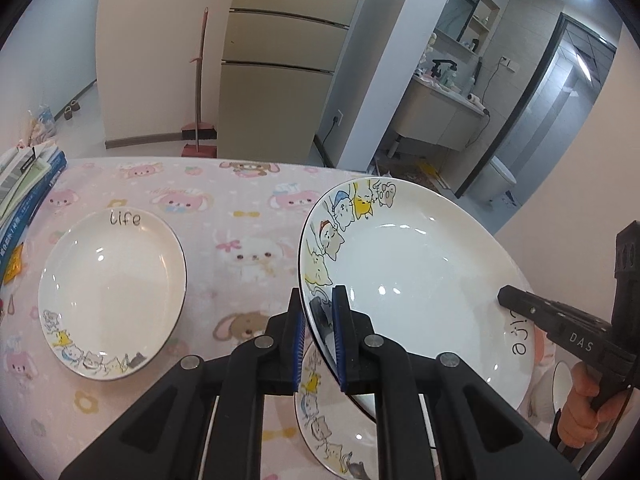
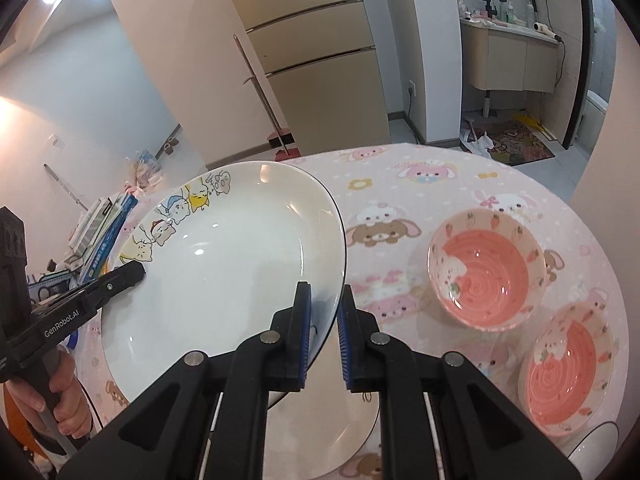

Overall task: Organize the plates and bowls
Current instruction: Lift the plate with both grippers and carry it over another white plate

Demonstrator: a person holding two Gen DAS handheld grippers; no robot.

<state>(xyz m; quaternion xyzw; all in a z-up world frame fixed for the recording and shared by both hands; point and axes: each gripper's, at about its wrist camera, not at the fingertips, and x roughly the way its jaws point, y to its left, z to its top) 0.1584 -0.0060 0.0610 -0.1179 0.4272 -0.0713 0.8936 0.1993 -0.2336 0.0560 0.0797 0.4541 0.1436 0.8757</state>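
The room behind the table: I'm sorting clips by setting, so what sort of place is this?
Most likely a home, a small flat's dining corner: a fridge and broom stand behind the table, and a bathroom washbasin counter shows through an opening.

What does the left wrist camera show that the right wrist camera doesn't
Only the left wrist view shows the second plate lying flat on the tablecloth, marked "life", well apart from the held plate. Only the right wrist view shows the two pink bowls standing side by side on the tablecloth. Both views share the lifted plate with cartoon cats on its rim, gripped at opposite edges by the left gripper and the right gripper, another plate beneath it, the stacked books and the fridge.
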